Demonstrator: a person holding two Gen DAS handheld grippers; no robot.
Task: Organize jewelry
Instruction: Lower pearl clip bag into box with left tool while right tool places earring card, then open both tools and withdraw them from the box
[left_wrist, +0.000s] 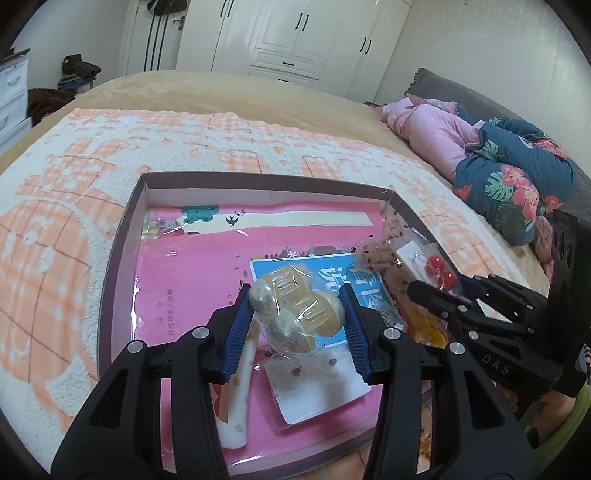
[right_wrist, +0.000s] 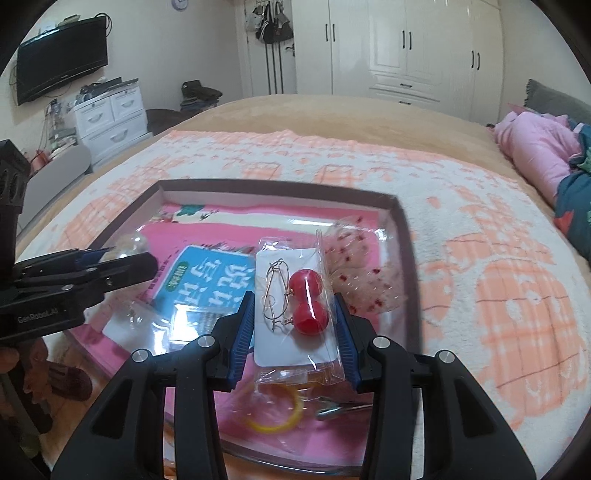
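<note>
My left gripper (left_wrist: 297, 325) and right gripper (right_wrist: 295, 332) both angle downward at lower centre, jaws clamped partway.

The blanket (right_wrist: 498, 280) under the box (left_wrist: 122, 236) looks like nubbly, matt fleece. Each jewelry piece sits in a clear, shiny, crinkled plastic bag (right_wrist: 295, 314). The red earrings (right_wrist: 308, 299) are glossy beads on thin wire hooks, backed by white card. The gripper pads (left_wrist: 238, 328) are ribbed blue rubber on matt black plastic.

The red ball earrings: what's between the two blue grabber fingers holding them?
Only their clear packet: a white card carrying the red ball earrings on gold hooks. The right gripper pinches the packet's edges, seen in the right wrist view.
</note>
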